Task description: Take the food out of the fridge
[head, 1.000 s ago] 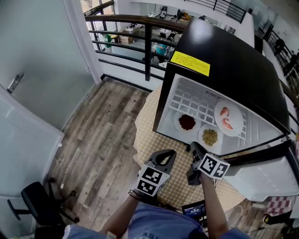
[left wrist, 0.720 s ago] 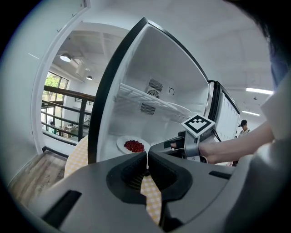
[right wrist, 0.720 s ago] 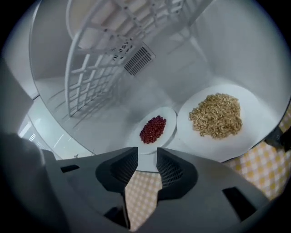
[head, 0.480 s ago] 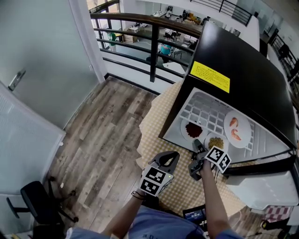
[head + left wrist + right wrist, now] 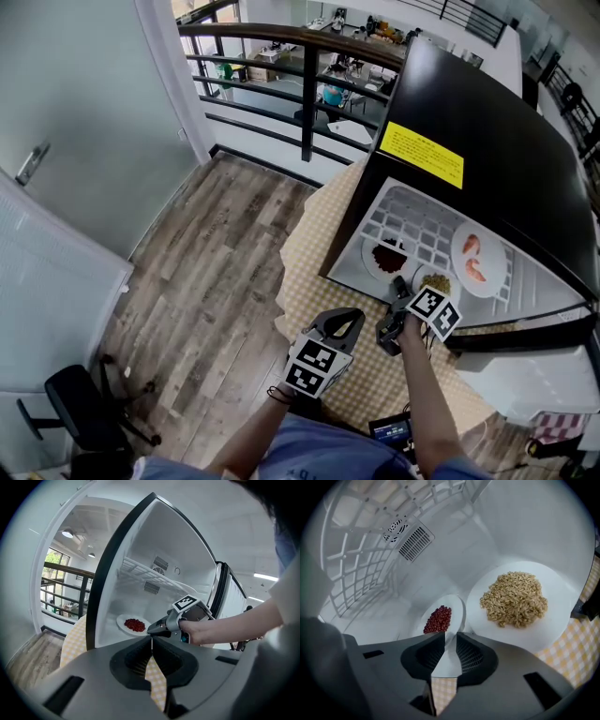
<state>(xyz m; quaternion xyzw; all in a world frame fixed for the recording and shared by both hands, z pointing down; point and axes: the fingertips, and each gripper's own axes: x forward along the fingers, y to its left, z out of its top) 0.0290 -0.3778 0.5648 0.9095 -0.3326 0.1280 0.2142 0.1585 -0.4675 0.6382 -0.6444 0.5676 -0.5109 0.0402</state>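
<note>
1. Right gripper (image 5: 399,285) has gone forward and down from above the checked cloth (image 5: 314,272) to the open mouth of the fridge (image 5: 469,122); its jaws have just been closing from a wide gape; left gripper (image 5: 345,319) has kept its place, low and behind the right one
2. Progress, as I judge it: the fridge stands open and nothing has come out yet; all three plates rest on the fridge floor, so the whole unloading is left
3. Right fingers (image 5: 474,657): about halfway open; the near rim of the plate of red beans (image 5: 459,607) sits right at their tips, and only white surface shows in the gap between them; neither pad can be seen pressing on that rim, so this looks like a grasp in the making and not a hold
4. Around those fingers: the plate of grain (image 5: 511,637) lies just ahead and to their right, touching or nearly touching the bean plate; the plate of shrimp (image 5: 495,253) is further off on that same side, beyond the grain, and shows only in the head view
5. Left fingers (image 5: 136,656): shut tight on nothing; past their tips are the right gripper and the hand (image 5: 206,632) that bears it, with the bean plate further ahead inside the fridge
6. Left to do: pinch the bean plate's rim, draw it out onto the cloth behind the fingers, then fetch the grain and the shrimp
</note>
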